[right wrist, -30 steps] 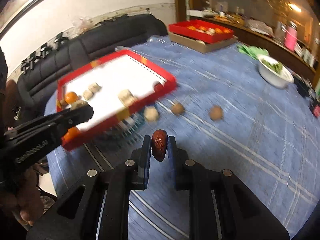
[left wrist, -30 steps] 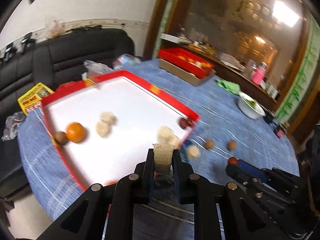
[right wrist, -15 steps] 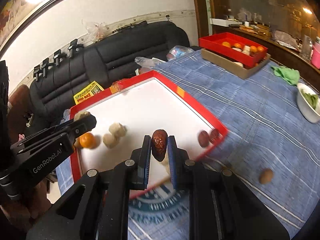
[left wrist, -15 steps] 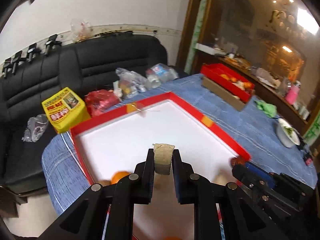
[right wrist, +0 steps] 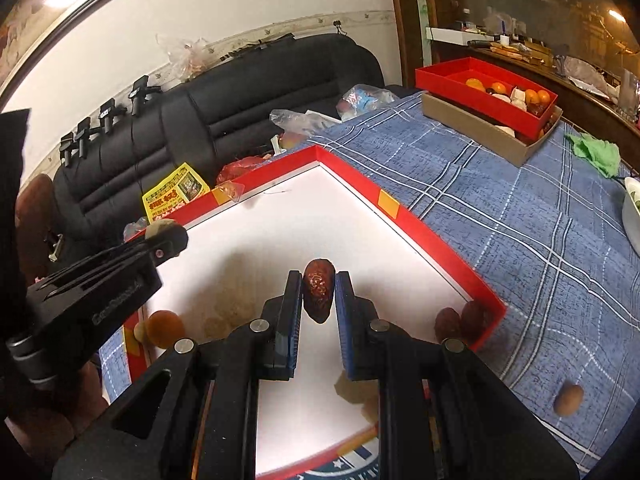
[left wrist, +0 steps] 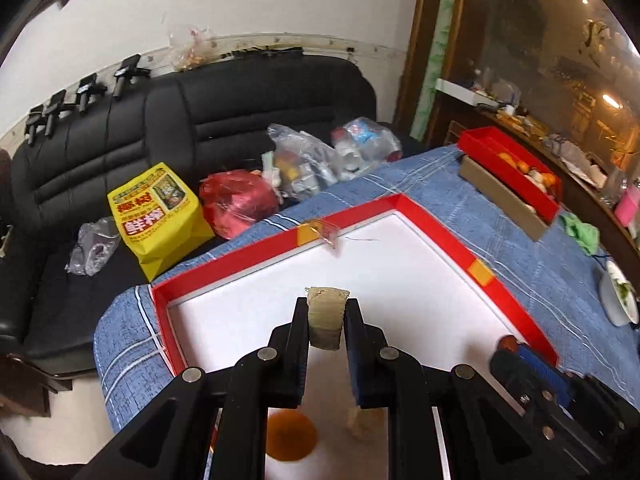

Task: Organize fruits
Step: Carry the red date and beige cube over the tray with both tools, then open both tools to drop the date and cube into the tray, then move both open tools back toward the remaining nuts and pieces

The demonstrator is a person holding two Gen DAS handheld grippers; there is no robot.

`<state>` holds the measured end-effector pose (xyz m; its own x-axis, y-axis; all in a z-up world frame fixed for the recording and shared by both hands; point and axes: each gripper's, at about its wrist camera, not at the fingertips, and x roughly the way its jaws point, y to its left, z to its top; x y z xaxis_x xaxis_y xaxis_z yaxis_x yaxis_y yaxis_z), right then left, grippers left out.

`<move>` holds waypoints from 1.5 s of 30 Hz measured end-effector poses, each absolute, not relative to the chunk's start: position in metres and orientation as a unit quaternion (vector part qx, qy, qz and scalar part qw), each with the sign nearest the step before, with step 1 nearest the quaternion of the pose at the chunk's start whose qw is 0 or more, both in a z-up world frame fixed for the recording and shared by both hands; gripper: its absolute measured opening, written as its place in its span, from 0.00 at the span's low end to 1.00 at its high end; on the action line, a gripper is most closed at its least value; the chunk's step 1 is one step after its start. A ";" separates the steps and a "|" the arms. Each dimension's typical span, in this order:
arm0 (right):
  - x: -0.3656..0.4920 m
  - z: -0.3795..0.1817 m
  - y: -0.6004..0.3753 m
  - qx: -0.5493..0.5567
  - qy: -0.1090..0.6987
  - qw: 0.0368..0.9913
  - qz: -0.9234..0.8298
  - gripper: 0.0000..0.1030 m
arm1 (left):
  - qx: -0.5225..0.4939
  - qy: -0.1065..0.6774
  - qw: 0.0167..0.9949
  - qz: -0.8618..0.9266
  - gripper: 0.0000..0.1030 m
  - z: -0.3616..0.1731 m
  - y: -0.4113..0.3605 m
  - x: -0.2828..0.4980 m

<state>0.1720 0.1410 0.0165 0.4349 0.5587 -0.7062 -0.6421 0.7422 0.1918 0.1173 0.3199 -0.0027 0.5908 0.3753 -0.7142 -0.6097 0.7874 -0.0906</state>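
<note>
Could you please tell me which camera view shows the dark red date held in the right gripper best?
The right wrist view: the date sits centred and sharp between the right gripper fingers, above the white tray. The left wrist view shows only a sliver of it at that gripper's tip, low on the right.

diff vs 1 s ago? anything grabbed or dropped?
Nothing grabbed or dropped. Both grippers travelled from the blue tablecloth to above the red tray. The left gripper stays shut on the beige piece, the right gripper on the dark red date.
</note>
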 end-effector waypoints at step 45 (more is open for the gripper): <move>0.102 0.001 -0.135 0.024 0.399 0.885 0.238 0.64 | -0.062 0.299 0.949 0.073 0.60 -0.022 0.132 -0.057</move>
